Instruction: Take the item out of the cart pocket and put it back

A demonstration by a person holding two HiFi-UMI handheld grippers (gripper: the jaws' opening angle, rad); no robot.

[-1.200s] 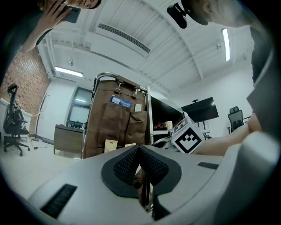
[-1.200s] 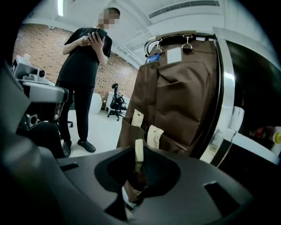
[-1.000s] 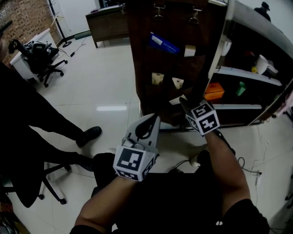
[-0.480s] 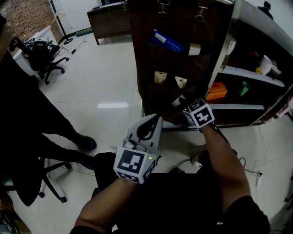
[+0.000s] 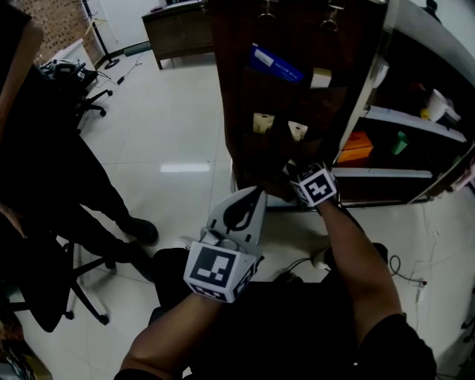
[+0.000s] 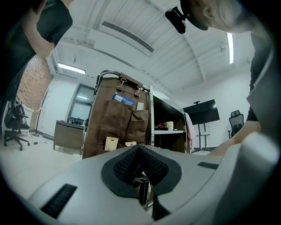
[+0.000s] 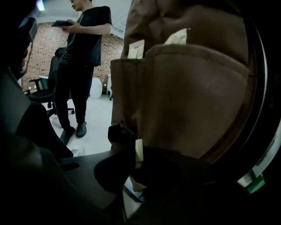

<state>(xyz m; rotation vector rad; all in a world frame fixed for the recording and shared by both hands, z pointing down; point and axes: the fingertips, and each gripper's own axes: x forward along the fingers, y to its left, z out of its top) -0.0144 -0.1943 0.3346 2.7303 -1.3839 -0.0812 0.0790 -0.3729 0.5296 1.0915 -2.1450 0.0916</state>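
The right gripper (image 7: pixel 138 159) is clamped on a thin pale card (image 7: pixel 138 153), which shows edge-on as a cream strip pinched between the dark jaw tips. Lower down, a sliver of light floor shows through the gap between the jaws. The card sits at the lower part of the brown fabric organizer (image 5: pixel 297 104) that hangs on the side of the cart (image 5: pixel 386 111), just below a large pocket (image 7: pixel 193 96). It is close to the cloth, but whether it touches it or lies inside a pocket cannot be told. The left gripper (image 6: pixel 142 191) is closed on nothing, its black ribbed pads meeting at the tips.

In the head view the right forearm (image 5: pixel 352 252) stretches forward to the organizer's lower edge, with its marker cube (image 5: pixel 315 185) facing up. The left forearm (image 5: pixel 171 334) is bent in near the body. Its gripper points toward the cart but is well apart from it.

The organizer is soft, creased brown cloth hung by metal clips (image 5: pixel 266 9). A blue packet (image 5: pixel 276 65) pokes out of an upper pocket, and cream tags (image 5: pixel 260 122) stick out of the middle ones. The left gripper's shell is smooth pale grey plastic, while the right one's is dark. The floor (image 5: pixel 171 133) is glossy white tile.
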